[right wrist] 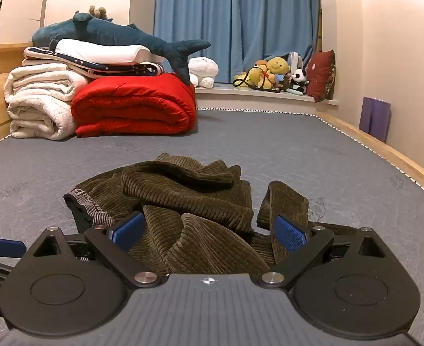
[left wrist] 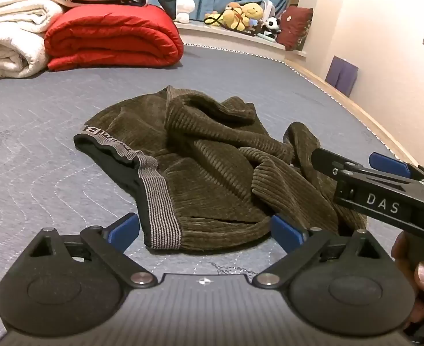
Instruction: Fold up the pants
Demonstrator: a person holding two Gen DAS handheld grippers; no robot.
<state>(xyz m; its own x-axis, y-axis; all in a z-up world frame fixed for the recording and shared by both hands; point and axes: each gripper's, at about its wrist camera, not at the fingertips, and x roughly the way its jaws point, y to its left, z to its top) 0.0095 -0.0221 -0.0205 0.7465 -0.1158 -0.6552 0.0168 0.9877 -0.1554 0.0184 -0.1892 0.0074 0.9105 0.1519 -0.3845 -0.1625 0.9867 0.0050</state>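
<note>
Olive corduroy pants (left wrist: 212,155) lie crumpled in a heap on the grey bed (left wrist: 39,121), striped waistband (left wrist: 160,199) nearest the left gripper (left wrist: 204,230) – its jaws spread wide, holding nothing. The right gripper (right wrist: 209,230) (jaws also wide) hovers over the folds – not pinching any cloth

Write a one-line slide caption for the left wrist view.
Open left gripper poised over crumpled olive corduroy pants on a grey mattress, the right gripper entering from the right.
</note>
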